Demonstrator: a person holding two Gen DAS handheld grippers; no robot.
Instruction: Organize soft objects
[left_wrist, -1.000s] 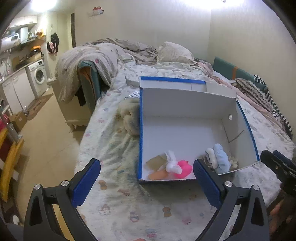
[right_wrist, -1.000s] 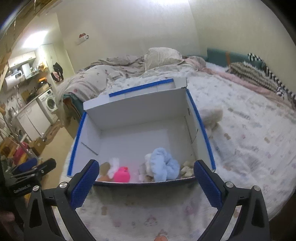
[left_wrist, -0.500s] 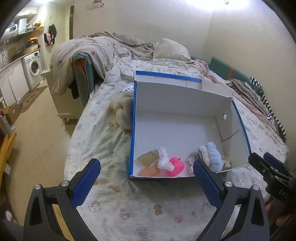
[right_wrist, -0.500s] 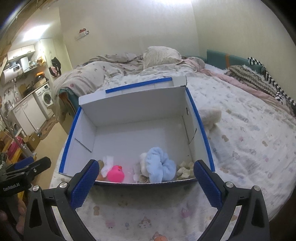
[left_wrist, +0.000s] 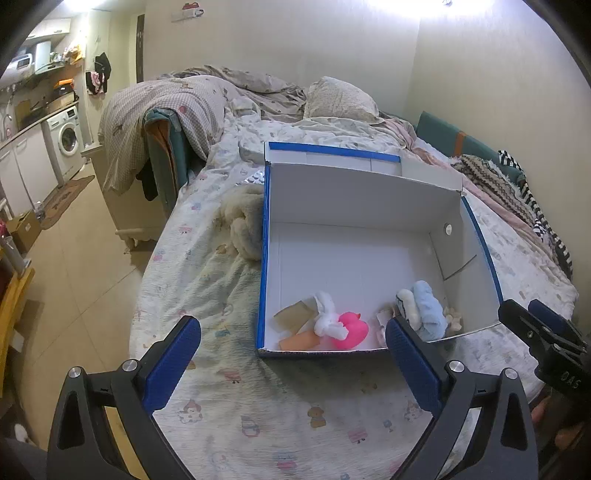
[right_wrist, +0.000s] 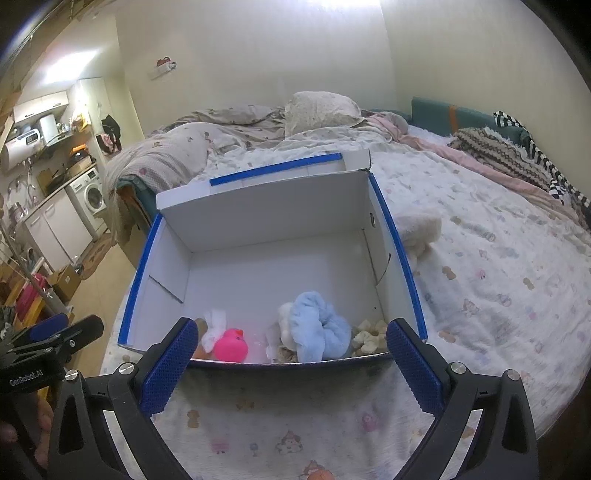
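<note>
A white box with blue rim (left_wrist: 354, 206) (right_wrist: 266, 218) lies open on the bed. Near its front wall lie a pink rubber duck (left_wrist: 352, 328) (right_wrist: 231, 345), a white cloth toy (left_wrist: 327, 319) (right_wrist: 214, 326), a light blue fluffy scrunchie (left_wrist: 428, 310) (right_wrist: 319, 326), a tan piece (left_wrist: 293, 316), an orange piece (left_wrist: 299, 340) and small cream bits (right_wrist: 369, 332). My left gripper (left_wrist: 291, 363) is open and empty, held in front of the box. My right gripper (right_wrist: 291, 365) is open and empty, also in front of the box. A cream fluffy object lies outside against the box's side (left_wrist: 245, 219) (right_wrist: 419, 230).
The bed (left_wrist: 229, 413) has a printed sheet; crumpled duvets and a pillow (left_wrist: 340, 98) lie at the far end. Striped and knitted fabrics (right_wrist: 506, 155) lie along the wall. The bed edge drops to a tiled floor (left_wrist: 74, 280) on the left, with a washing machine (left_wrist: 68, 138) beyond.
Both grippers have drawn back and risen a little, so the box sits lower and fuller in view. Both stay open and empty. The objects in the box have not moved.
</note>
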